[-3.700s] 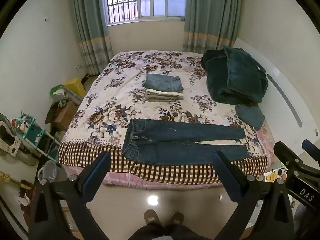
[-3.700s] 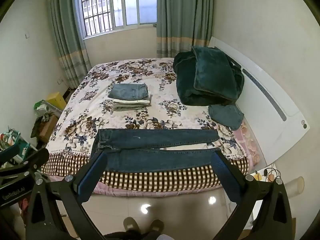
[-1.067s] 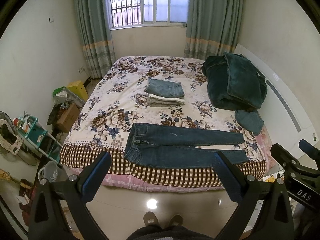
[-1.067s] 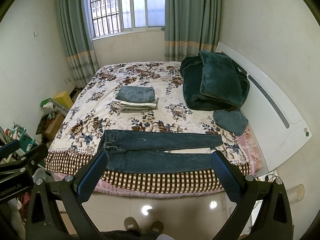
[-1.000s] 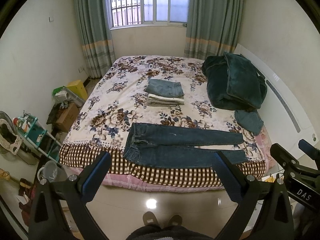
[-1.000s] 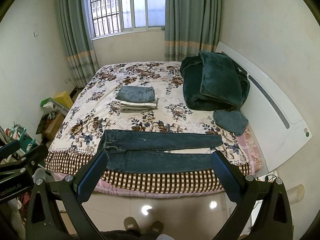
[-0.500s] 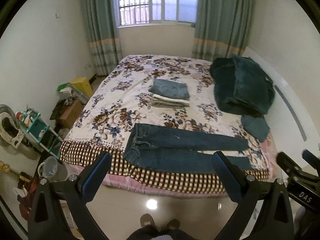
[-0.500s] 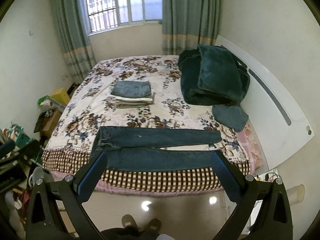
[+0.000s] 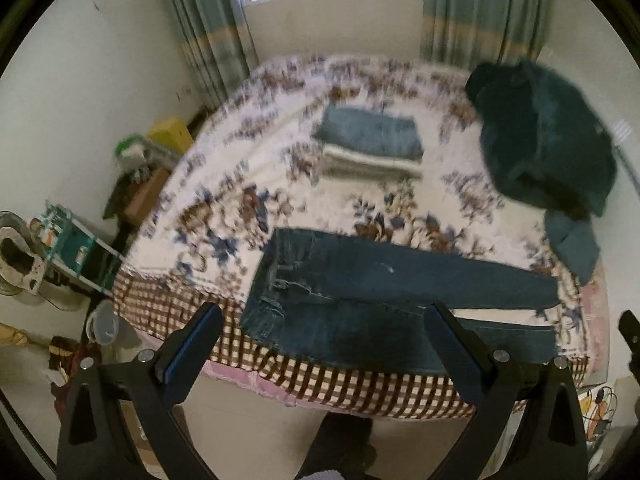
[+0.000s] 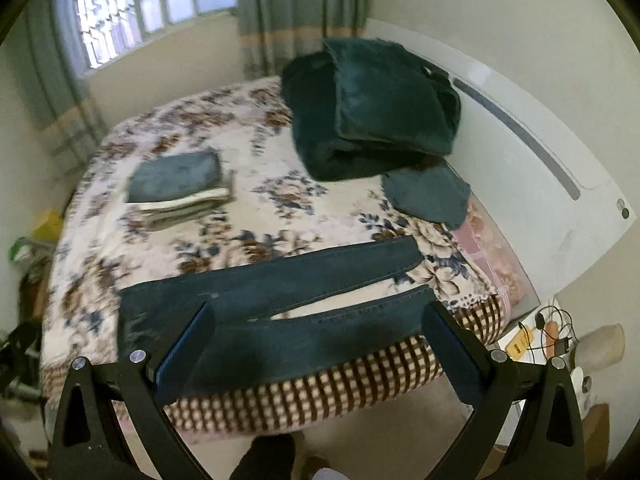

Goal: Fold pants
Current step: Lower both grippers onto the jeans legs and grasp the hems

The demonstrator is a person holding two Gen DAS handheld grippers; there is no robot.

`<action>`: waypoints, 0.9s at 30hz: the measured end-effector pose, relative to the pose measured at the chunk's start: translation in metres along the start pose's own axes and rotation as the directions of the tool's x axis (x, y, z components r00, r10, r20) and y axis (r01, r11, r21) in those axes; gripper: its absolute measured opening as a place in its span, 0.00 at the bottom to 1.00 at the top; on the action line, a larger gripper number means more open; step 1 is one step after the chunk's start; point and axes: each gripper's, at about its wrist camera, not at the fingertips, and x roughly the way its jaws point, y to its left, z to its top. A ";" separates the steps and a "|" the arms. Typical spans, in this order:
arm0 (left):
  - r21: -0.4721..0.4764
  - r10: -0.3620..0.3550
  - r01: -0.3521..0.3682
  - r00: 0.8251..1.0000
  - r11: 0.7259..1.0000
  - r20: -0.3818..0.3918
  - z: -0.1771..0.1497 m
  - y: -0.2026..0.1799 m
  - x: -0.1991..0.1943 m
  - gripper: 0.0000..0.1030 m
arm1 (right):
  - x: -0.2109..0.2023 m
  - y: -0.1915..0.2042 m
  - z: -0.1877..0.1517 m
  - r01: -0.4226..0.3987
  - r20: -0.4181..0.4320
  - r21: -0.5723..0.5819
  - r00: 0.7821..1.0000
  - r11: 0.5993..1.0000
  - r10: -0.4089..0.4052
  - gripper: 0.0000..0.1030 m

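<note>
A pair of dark blue jeans (image 9: 376, 288) lies flat along the near edge of the bed (image 9: 224, 216), waistband to the left, the two legs stretched to the right with a gap between them. It also shows in the right wrist view (image 10: 280, 304). My left gripper (image 9: 320, 320) is open and empty, held above the floor just short of the waistband end. My right gripper (image 10: 316, 320) is open and empty, in front of the legs' end.
A stack of folded pants (image 9: 372, 148) sits mid-bed. A dark green quilt (image 10: 372, 112) and a small blue cloth (image 10: 428, 194) lie by the white headboard (image 10: 540, 168). Boxes and a shelf (image 9: 76, 244) stand on the floor at left. Cables lie at right (image 10: 548, 332).
Both grippers have moved forward and closer to the bed, so the jeans look larger. The right view has swung towards the legs' end. The jeans have not moved.
</note>
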 end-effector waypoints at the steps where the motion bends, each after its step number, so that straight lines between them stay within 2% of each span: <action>1: -0.001 0.002 -0.002 0.999 1.000 -0.039 0.010 -0.006 0.027 1.00 | 0.022 0.003 0.008 0.006 -0.018 0.015 1.000 1.000 -0.005 1.00; 5: -0.029 0.007 -0.013 0.983 0.999 -0.185 0.044 -0.027 0.135 1.00 | 0.140 0.013 0.044 0.067 -0.115 0.071 0.992 0.995 -0.059 1.00; 10: -0.136 -0.040 -0.012 0.928 0.991 -0.371 0.078 -0.048 0.275 1.00 | 0.293 0.012 0.071 0.098 -0.249 0.142 0.967 0.985 -0.061 1.00; 11: -0.153 -0.044 -0.019 0.917 0.988 -0.397 0.083 -0.050 0.296 1.00 | 0.329 0.008 0.075 0.118 -0.290 0.158 0.955 0.980 -0.069 1.00; 16: -0.230 -0.040 -0.098 0.848 0.968 -0.528 0.098 -0.061 0.407 1.00 | 0.460 -0.016 0.082 0.213 -0.436 0.252 0.896 0.944 -0.086 1.00; 19: -0.281 -0.046 -0.155 0.802 0.947 -0.596 0.103 -0.061 0.472 1.00 | 0.518 -0.034 0.079 0.262 -0.493 0.315 0.866 0.912 -0.078 1.00; 21: -0.308 -0.038 -0.208 0.771 0.928 -0.635 0.099 -0.057 0.508 1.00 | 0.558 -0.049 0.073 0.299 -0.543 0.364 0.837 0.882 -0.059 1.00; 23: -0.322 -0.031 -0.245 0.751 0.915 -0.659 0.093 -0.052 0.531 1.00 | 0.593 -0.060 0.066 0.328 -0.580 0.398 0.814 0.857 -0.042 1.00; 26: -0.344 -0.012 -0.291 0.747 0.892 -0.664 0.082 -0.040 0.543 0.93 | 0.628 -0.074 0.055 0.362 -0.616 0.433 0.787 0.825 -0.023 1.00; 27: -0.376 -0.020 -0.301 0.758 0.876 -0.652 0.077 -0.034 0.540 0.90 | 0.641 -0.077 0.050 0.377 -0.631 0.437 0.775 0.817 -0.020 1.00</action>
